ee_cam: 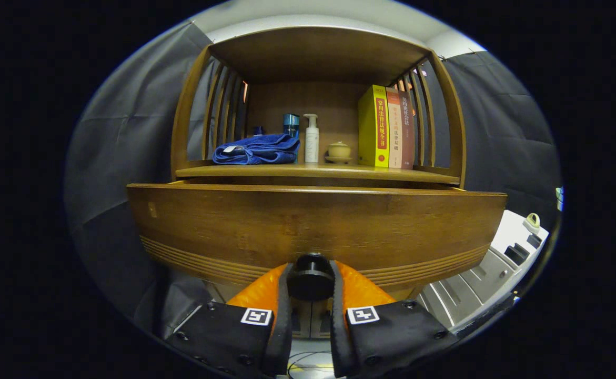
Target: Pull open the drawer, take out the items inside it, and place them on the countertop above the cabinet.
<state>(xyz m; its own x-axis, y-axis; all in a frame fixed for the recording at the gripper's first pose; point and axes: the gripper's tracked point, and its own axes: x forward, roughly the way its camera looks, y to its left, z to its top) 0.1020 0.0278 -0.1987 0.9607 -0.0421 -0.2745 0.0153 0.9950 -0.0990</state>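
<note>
Fingers (310,302) closed on round dark knob (310,277), grooved wooden drawer (313,229) front apparently pulled out, its inside hidden, folded blue towel (256,149) on desk (318,171)

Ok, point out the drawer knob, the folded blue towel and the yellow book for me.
drawer knob (310,277), gripper view, its round dark face between the jaws.
folded blue towel (258,149), gripper view, middle of the top fold.
yellow book (379,126), gripper view, its spine.
</note>
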